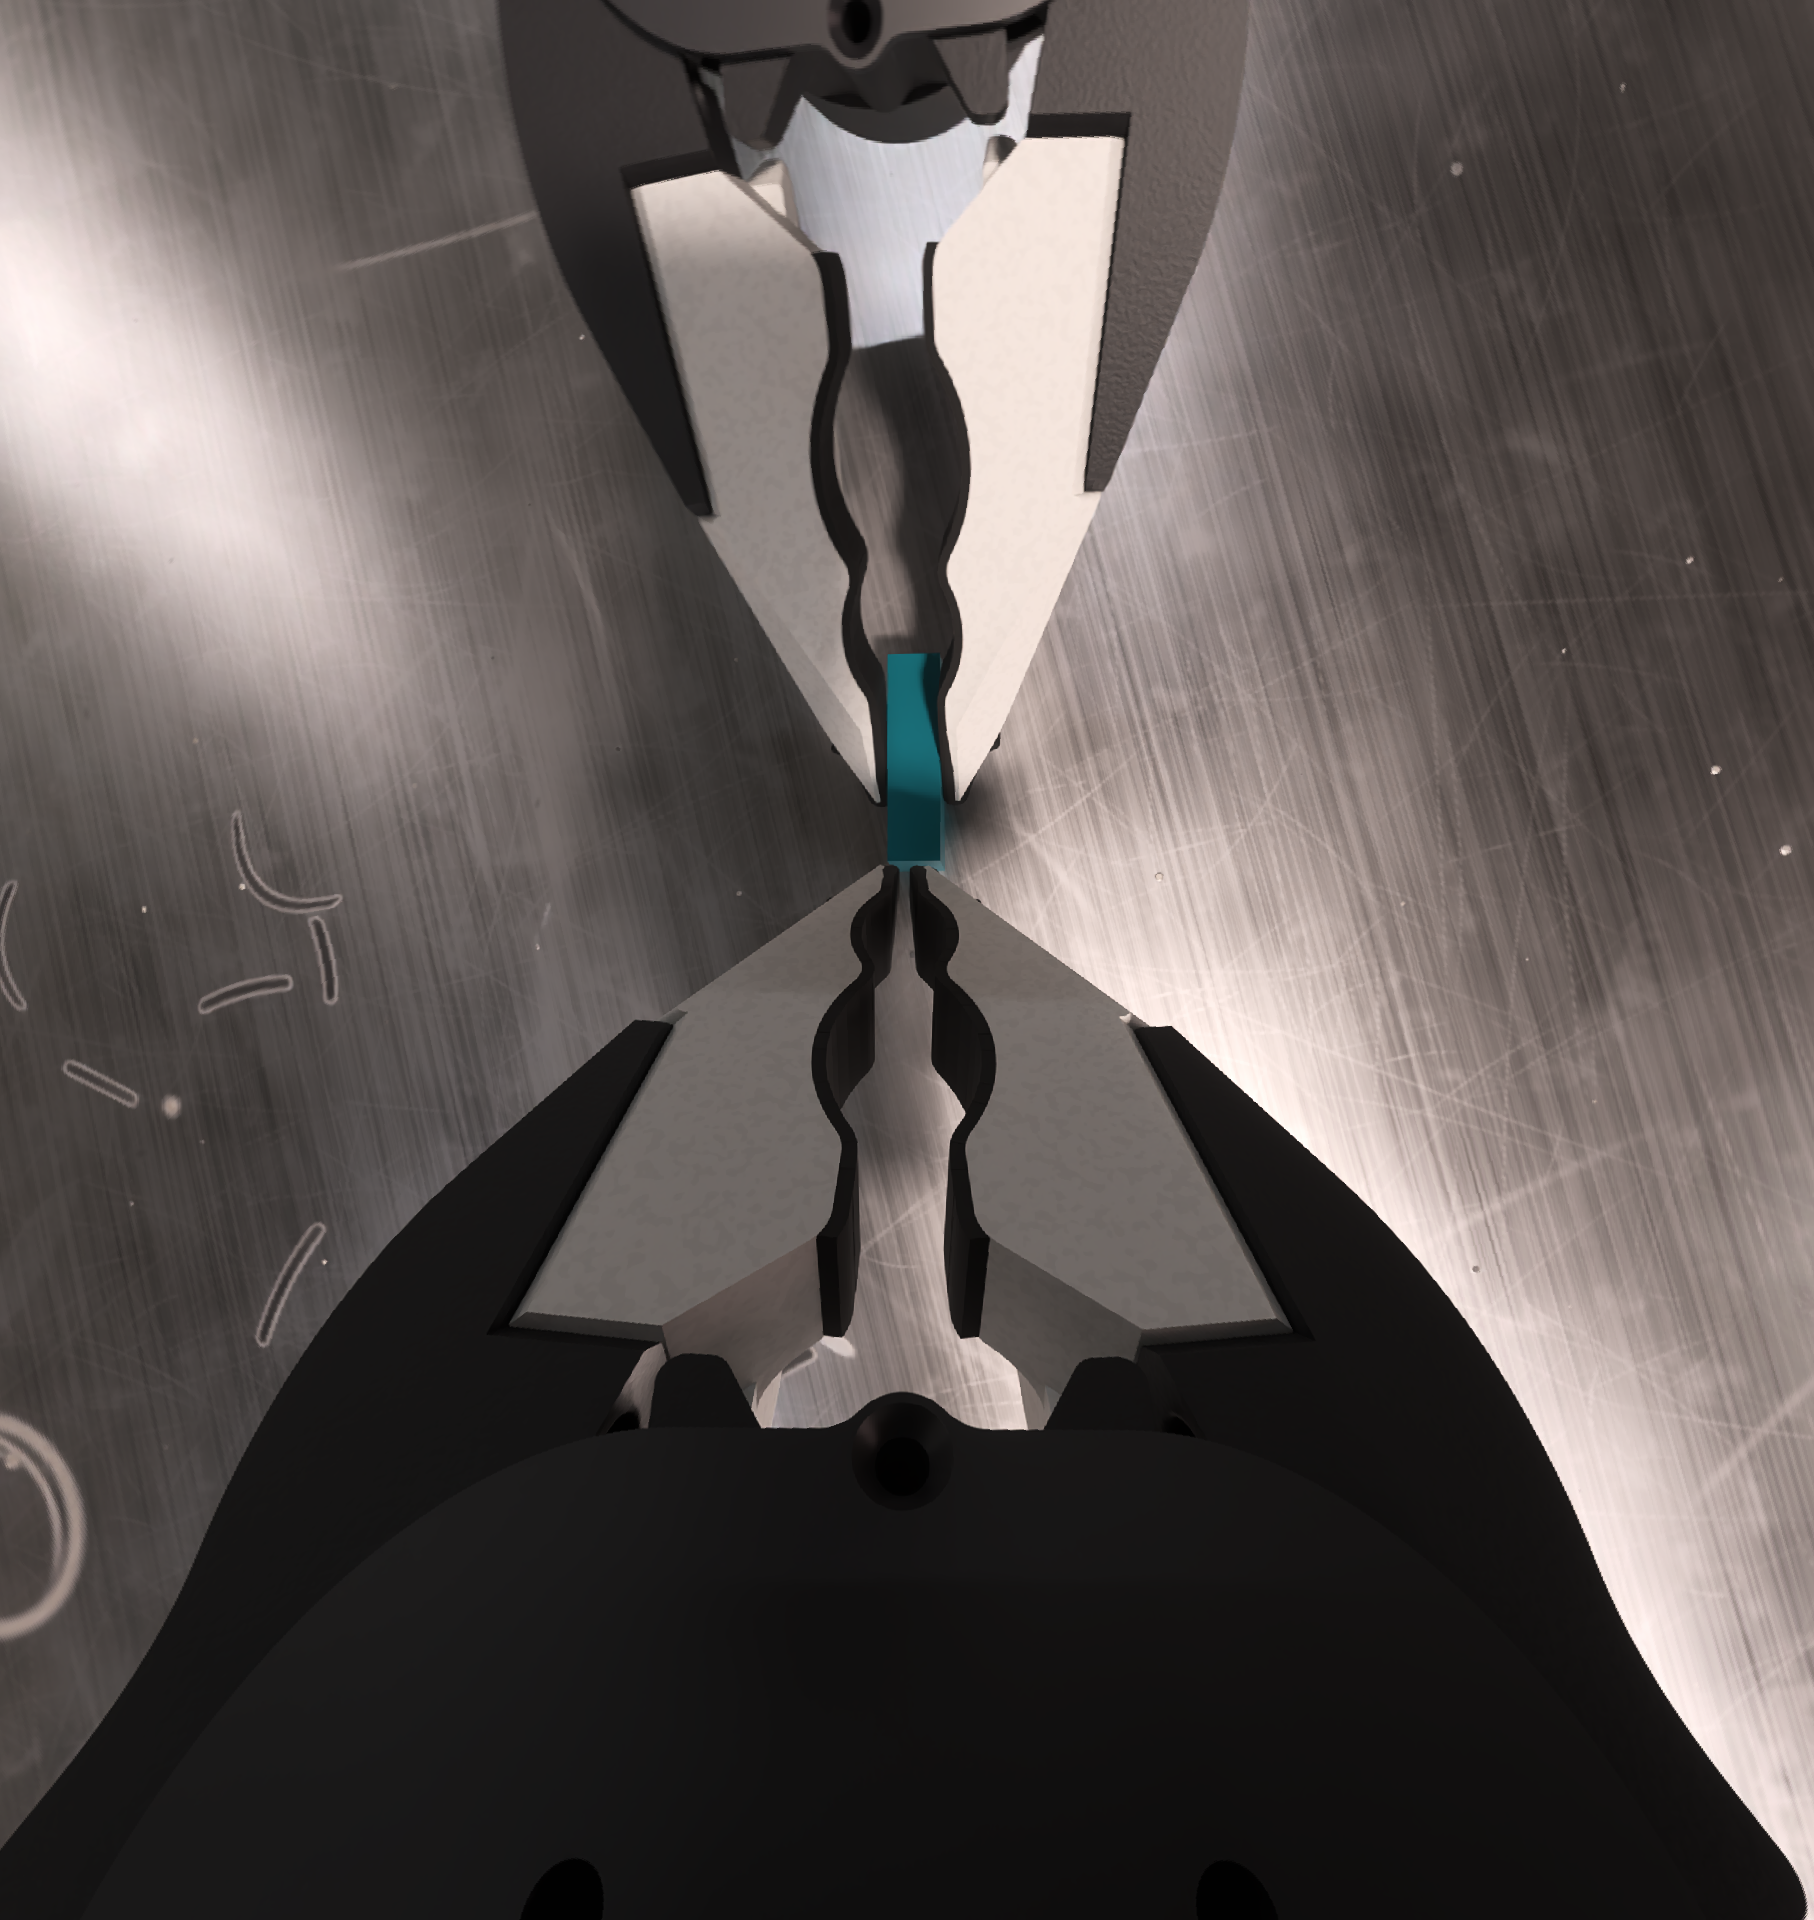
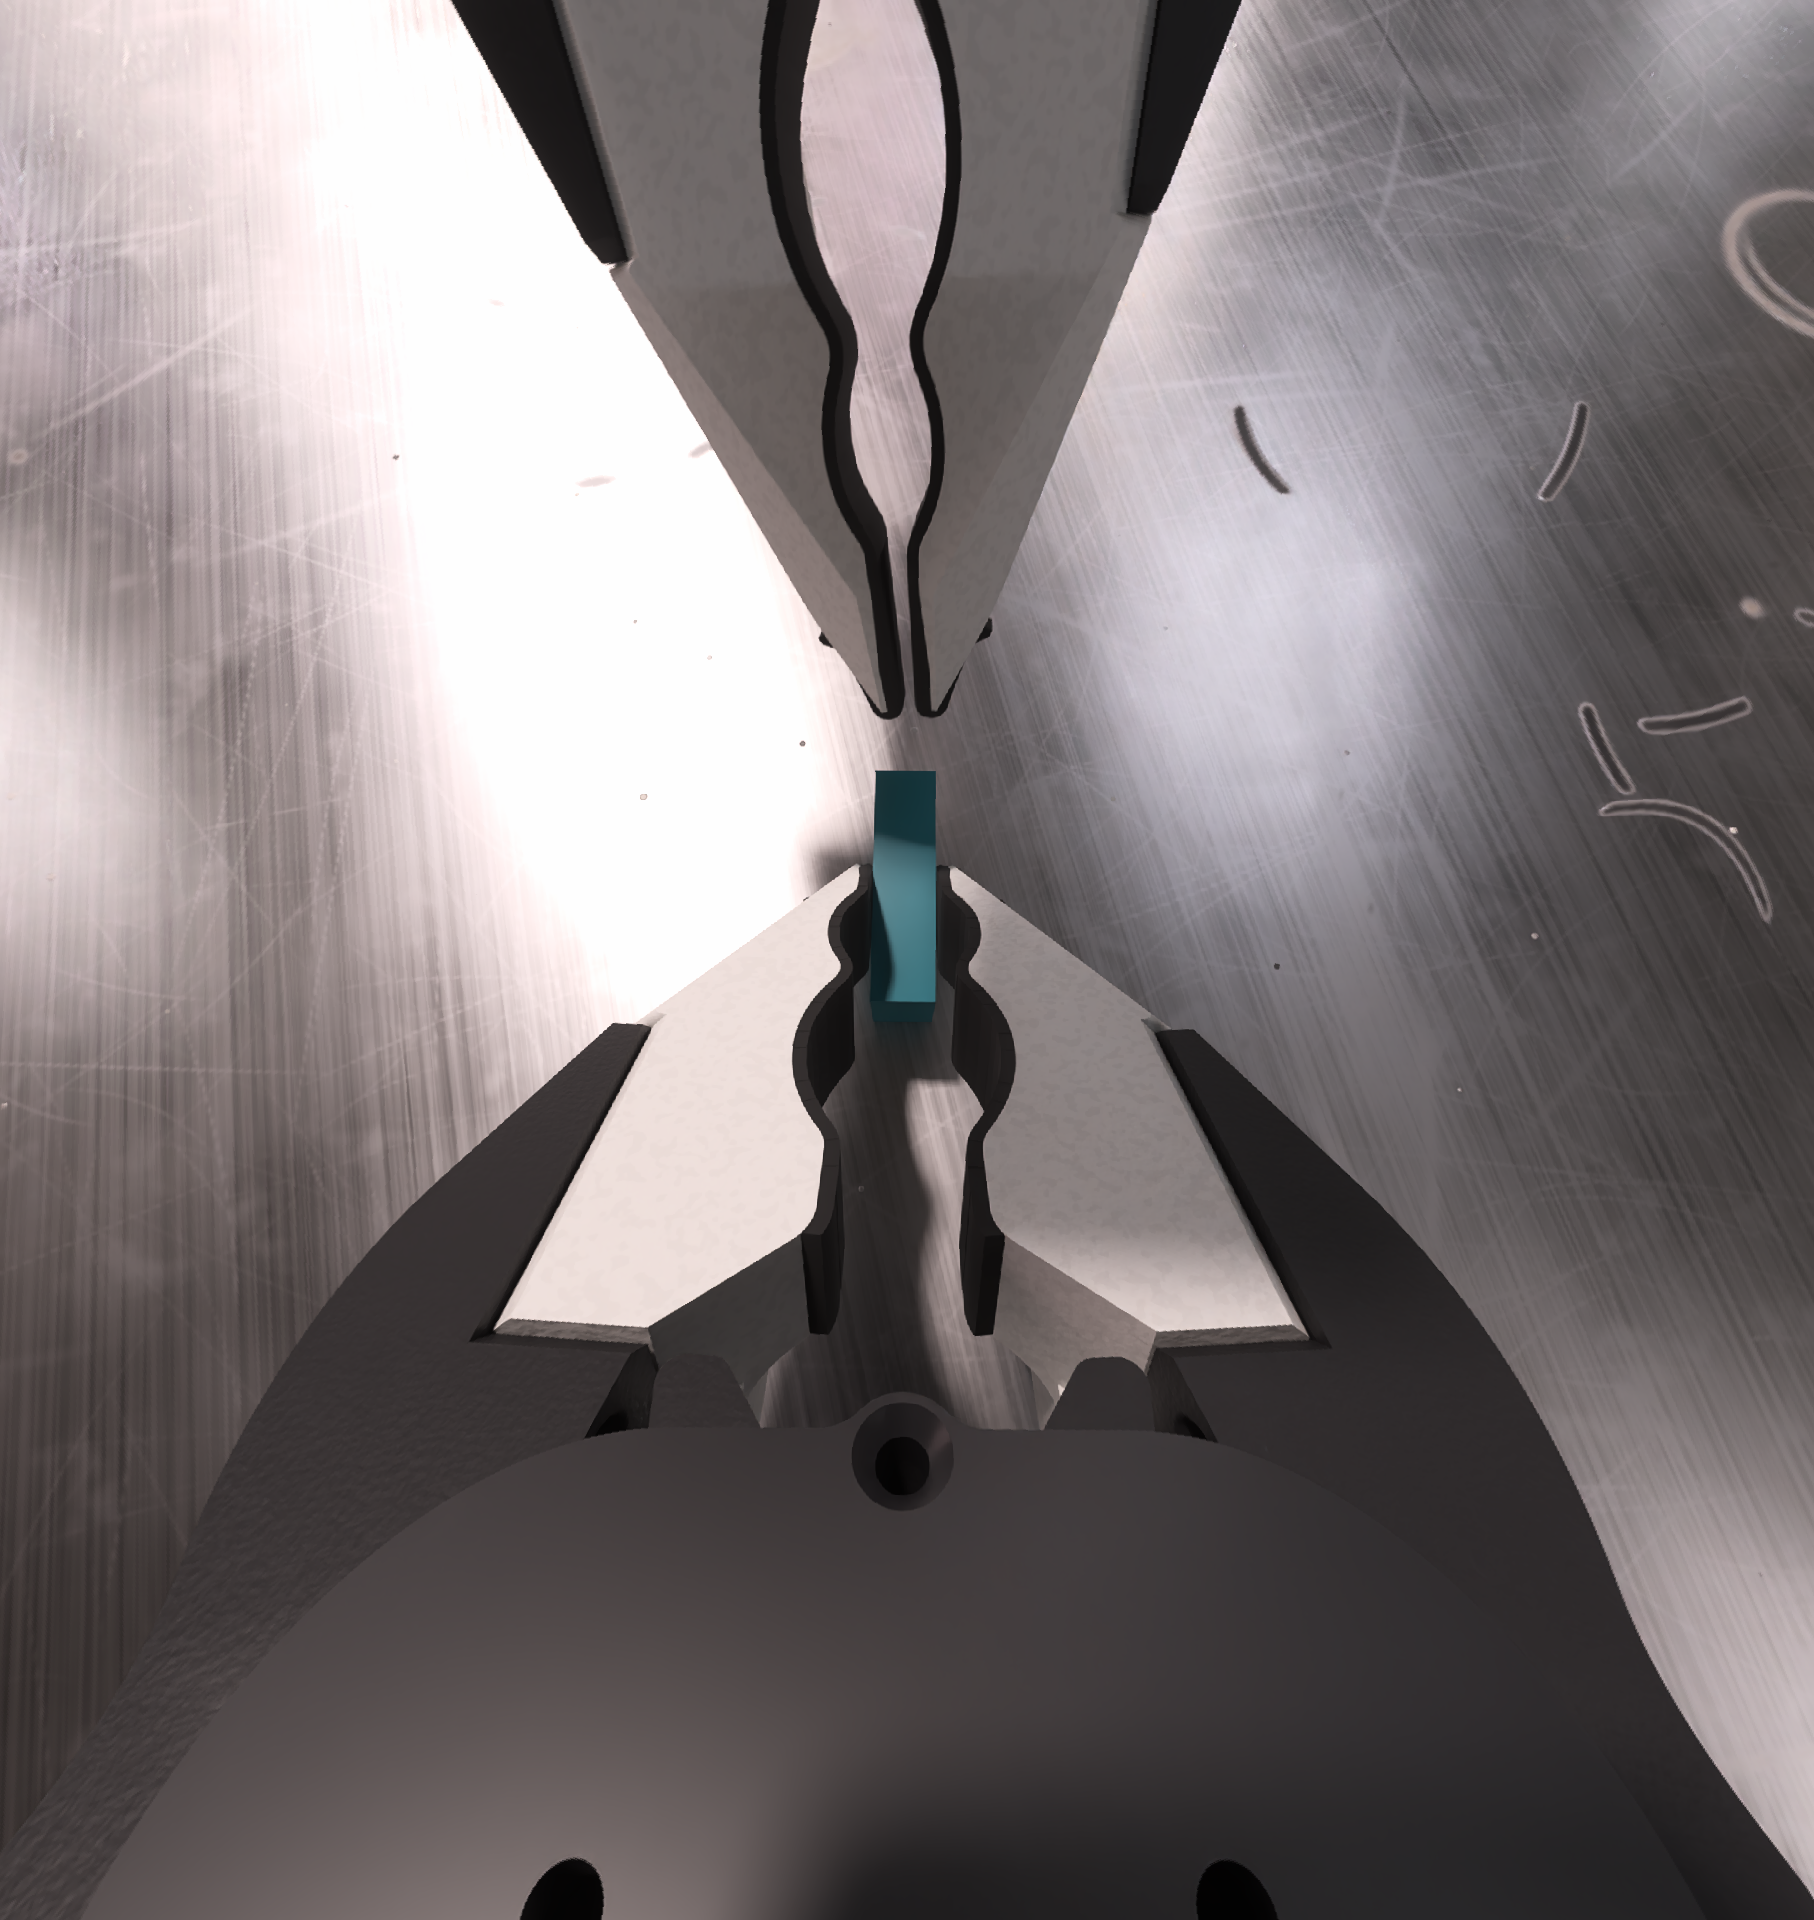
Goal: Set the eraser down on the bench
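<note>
The eraser [image 1: 913, 769] is a small teal block. My right gripper [image 2: 905, 883] is shut on it, and it pokes out past the fingertips [image 2: 846, 914] above the brushed-metal bench [image 2: 259, 935], with its shadow on the metal below. In the left wrist view the right gripper [image 1: 913, 800] comes in from the top, holding the eraser. My left gripper [image 1: 905, 881] faces it tip to tip, jaws nearly together and empty, just short of the eraser's end. In the right wrist view the left gripper [image 2: 905, 712] sits at the top, a small gap from the eraser [image 2: 903, 914].
The bench [image 1: 1402, 727] is scratched steel with a strong glare. Curved scratch marks [image 1: 279, 935] and a ring mark [image 1: 9, 1517] lie to one side; they also show in the right wrist view [image 2: 1796, 270].
</note>
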You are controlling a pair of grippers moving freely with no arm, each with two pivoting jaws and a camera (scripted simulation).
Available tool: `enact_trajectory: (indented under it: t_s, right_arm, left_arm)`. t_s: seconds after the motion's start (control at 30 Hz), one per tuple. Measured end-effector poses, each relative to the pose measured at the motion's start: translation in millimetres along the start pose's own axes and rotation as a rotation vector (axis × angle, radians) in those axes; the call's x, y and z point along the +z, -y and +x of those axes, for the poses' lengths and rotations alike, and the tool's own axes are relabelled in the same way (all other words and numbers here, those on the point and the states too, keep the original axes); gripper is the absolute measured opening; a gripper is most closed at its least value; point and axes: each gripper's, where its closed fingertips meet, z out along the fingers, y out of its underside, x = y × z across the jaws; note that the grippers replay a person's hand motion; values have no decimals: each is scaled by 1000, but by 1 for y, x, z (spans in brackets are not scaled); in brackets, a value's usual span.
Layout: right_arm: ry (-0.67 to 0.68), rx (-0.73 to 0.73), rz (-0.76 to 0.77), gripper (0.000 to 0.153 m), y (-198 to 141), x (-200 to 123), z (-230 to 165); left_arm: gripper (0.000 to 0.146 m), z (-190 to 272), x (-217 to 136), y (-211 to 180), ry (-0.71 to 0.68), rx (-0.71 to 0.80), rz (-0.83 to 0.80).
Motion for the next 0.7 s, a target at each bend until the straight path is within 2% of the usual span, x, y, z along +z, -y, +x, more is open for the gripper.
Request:
enact_trajectory:
  t_s: [0.3, 0.7]
  right_arm:
    - [10, 12, -1, 11, 0, 0, 0]
    - [12, 14, -1, 11, 0, 0, 0]
  left_arm:
    - [2, 1, 7, 0, -32, 77, -98]
    - [2, 2, 8, 3, -41, 45, -166]
